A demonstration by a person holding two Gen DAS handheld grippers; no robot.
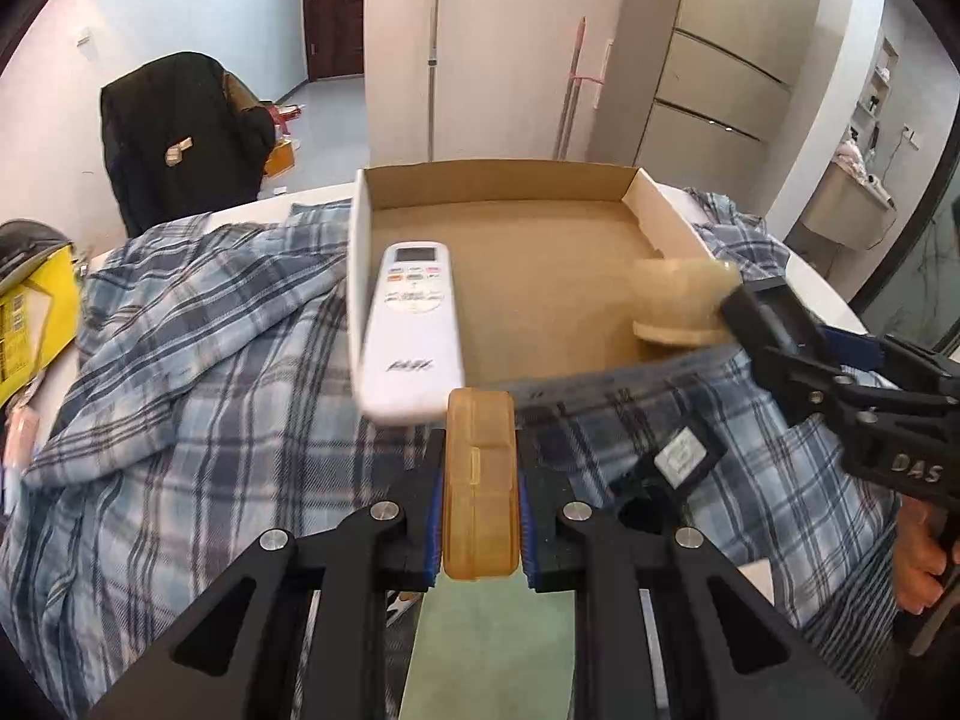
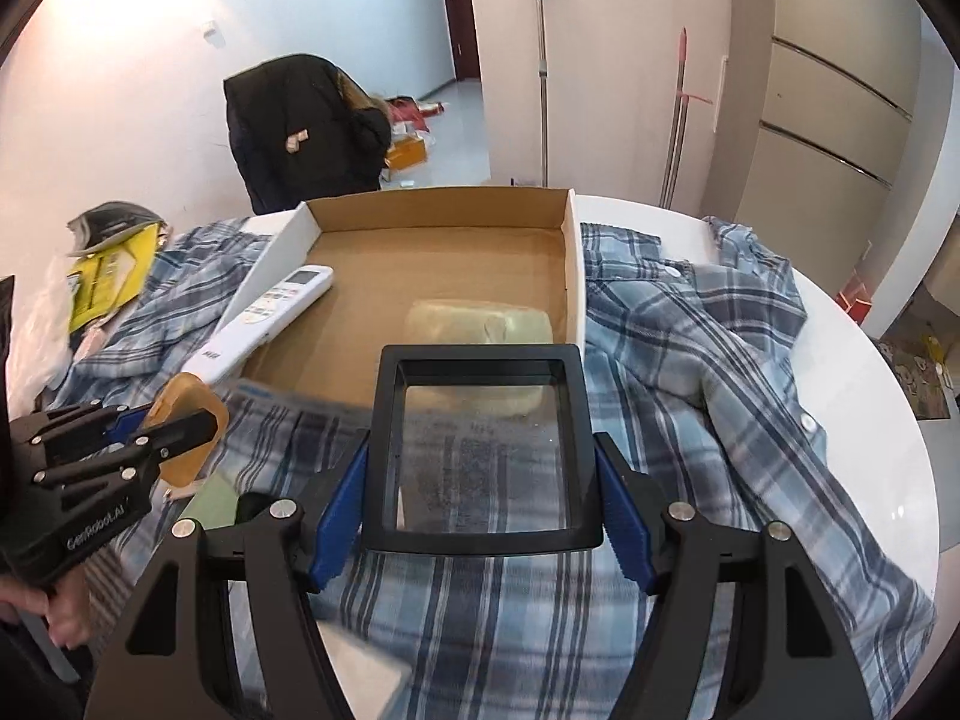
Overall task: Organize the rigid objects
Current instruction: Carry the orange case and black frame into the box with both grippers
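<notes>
Both grippers are loaded and held just short of the cardboard box, so the sorting is judged to be partway done. One white remote control is already lodged at the box's left wall, its near end hanging over the front edge rather than lying flat on the floor of the box. The left gripper is clenched on an amber translucent case, gripped across its narrow sides and carried above the plaid shirt spread over the white table. The right gripper is closed on a black-framed rectangular magnifier, pads pressed against both sides of the frame. A pale beige block is seen beyond the magnifier over the right half of the box; whether it rests on the box floor or is attached to the magnifier cannot be told, since in the left wrist view it appears at the tip of the right gripper and is blurred. Both carried items are yet to be set down. The lower rim of each view is filled by gripper arms, and the yellow packet at far left is cut off.
</notes>
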